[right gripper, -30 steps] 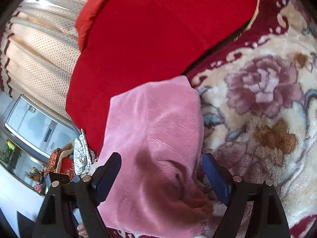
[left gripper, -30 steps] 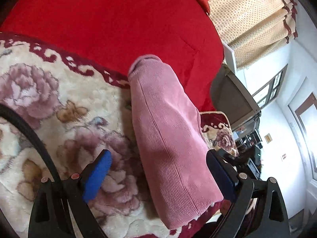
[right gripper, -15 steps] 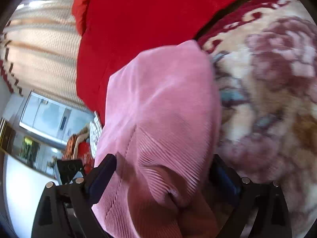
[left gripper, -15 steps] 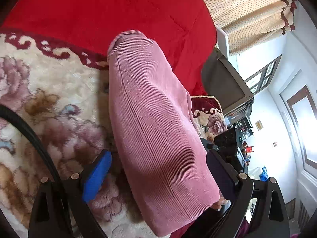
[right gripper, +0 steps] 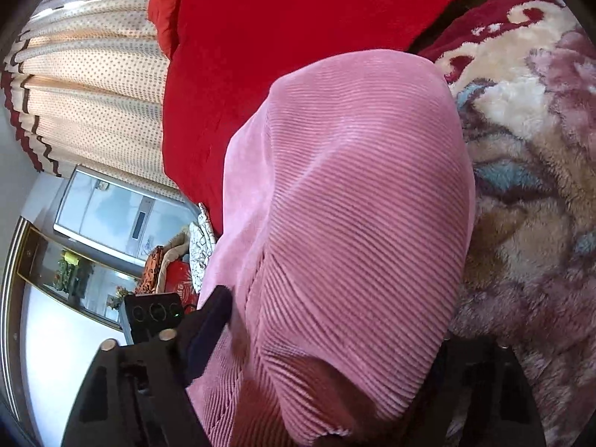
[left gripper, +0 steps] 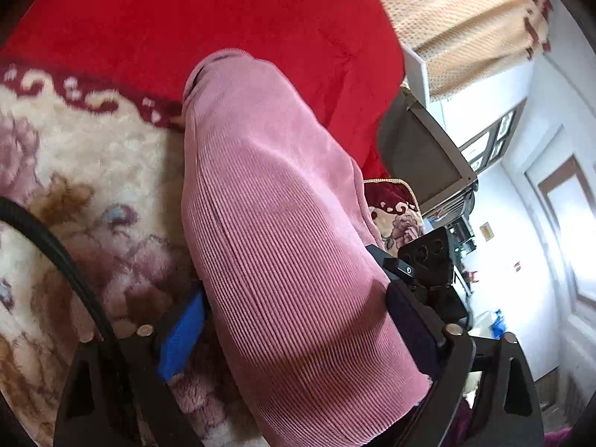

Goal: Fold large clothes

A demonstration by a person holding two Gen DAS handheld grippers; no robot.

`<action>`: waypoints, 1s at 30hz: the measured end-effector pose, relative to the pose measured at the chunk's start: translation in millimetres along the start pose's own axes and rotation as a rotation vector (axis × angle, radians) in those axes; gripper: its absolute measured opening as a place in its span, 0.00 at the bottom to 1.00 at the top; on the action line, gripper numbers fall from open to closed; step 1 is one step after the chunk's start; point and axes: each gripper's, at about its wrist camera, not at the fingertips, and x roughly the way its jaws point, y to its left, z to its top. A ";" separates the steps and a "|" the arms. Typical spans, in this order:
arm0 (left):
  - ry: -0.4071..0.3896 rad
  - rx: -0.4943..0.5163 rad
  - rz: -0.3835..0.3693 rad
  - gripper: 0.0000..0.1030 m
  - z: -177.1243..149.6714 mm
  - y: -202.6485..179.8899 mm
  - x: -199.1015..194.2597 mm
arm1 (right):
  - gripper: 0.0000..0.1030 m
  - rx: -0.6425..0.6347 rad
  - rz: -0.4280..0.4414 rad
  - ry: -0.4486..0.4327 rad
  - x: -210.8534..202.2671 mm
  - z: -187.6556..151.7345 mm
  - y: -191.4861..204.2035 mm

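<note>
A folded pink corduroy garment (left gripper: pixel 283 231) lies on a floral blanket (left gripper: pixel 85 171) and fills the middle of both wrist views. My left gripper (left gripper: pixel 298 339) is open, with its blue finger pad (left gripper: pixel 182 331) and dark pad (left gripper: pixel 409 327) on either side of the garment's near end. My right gripper (right gripper: pixel 327 339) is open too, and the garment (right gripper: pixel 346 193) bulges up between its fingers, hiding the right one. The other gripper's black body shows past the garment in each view (left gripper: pixel 428 257) (right gripper: pixel 152 316).
A red bedcover (left gripper: pixel 208 26) lies beyond the blanket. Dotted beige curtains (right gripper: pixel 82 85) hang at the back. A dark monitor-like panel (left gripper: pixel 421 164) and a cabinet with clutter (right gripper: pixel 74 272) stand beside the bed. A black cable (left gripper: pixel 63 260) crosses the left wrist view.
Both grippers have moved forward over the garment, which now looms larger and rises between the fingers. The jaws stayed open.
</note>
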 end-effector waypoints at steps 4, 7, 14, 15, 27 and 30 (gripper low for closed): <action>-0.052 0.065 0.018 0.80 -0.6 -9.3 -8.8 | 0.69 -0.026 -0.004 -0.030 -5.7 -5.1 14.0; -0.079 0.070 0.014 0.77 0.8 -9.0 -18.1 | 0.65 -0.045 -0.005 -0.042 -9.0 -8.7 24.5; -0.134 0.093 0.012 0.77 -0.4 -14.8 -43.9 | 0.62 -0.115 -0.003 -0.066 -7.9 -18.9 57.9; -0.143 0.099 0.015 0.77 -0.7 -16.8 -48.2 | 0.62 -0.128 0.001 -0.069 -7.7 -20.4 62.5; -0.219 0.144 0.051 0.77 -11.5 -21.6 -99.4 | 0.62 -0.263 0.036 -0.076 4.2 -42.6 106.6; -0.233 0.156 0.060 0.77 -13.9 -21.7 -111.3 | 0.62 -0.288 0.045 -0.072 7.8 -47.4 114.2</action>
